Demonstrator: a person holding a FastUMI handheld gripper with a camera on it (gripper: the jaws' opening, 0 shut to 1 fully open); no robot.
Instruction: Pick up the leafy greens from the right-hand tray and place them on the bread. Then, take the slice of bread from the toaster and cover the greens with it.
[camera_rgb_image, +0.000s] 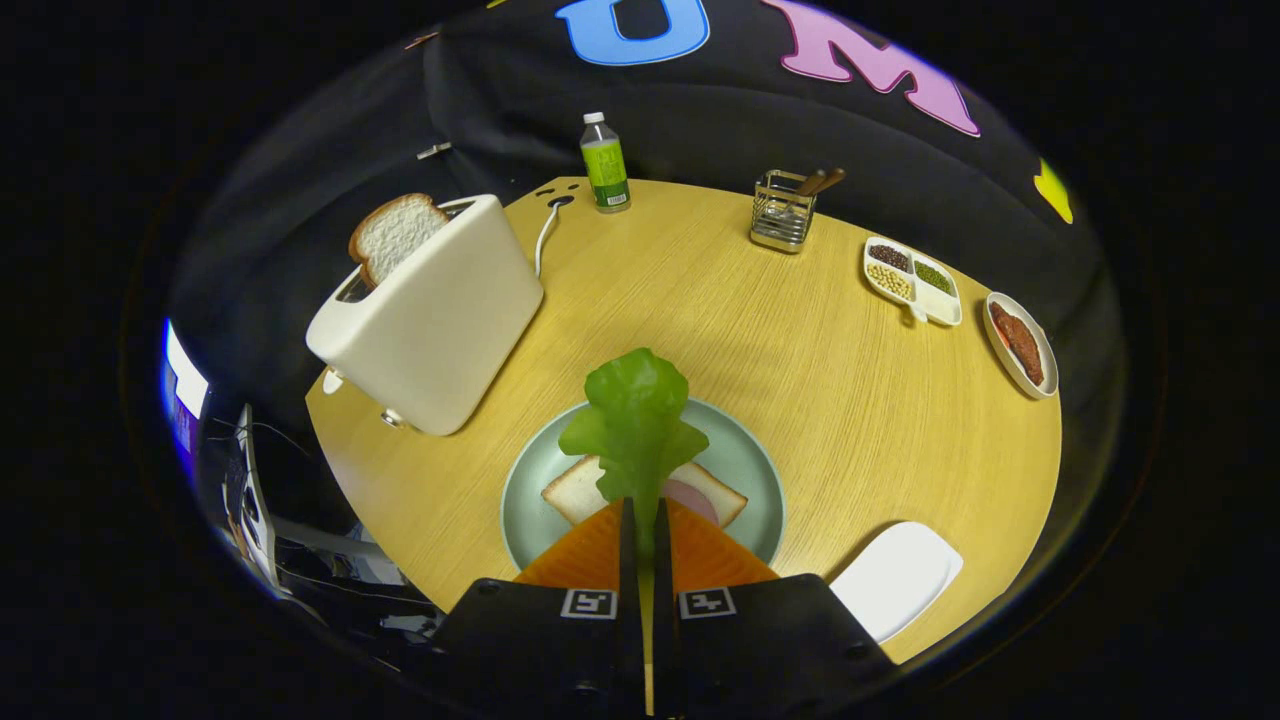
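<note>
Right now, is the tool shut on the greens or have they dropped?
Shut on them. The tool has both fingers pinched on the stem of the leafy greens, which stick up ahead of it over the bread on the plate.

No text can be read. The bottle (605, 163), at twelve o'clock from the plate (748, 452), carries a green label with print too small to make out. Two square black-and-white tags (588, 603) sit on the gripper (646, 515), whose fingers pinch the greens (637, 420).

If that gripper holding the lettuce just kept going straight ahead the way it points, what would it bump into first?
Probably the bread with ham on the plate. The gripper, shut on the lettuce, hangs above it; depth is hard to judge.
</note>
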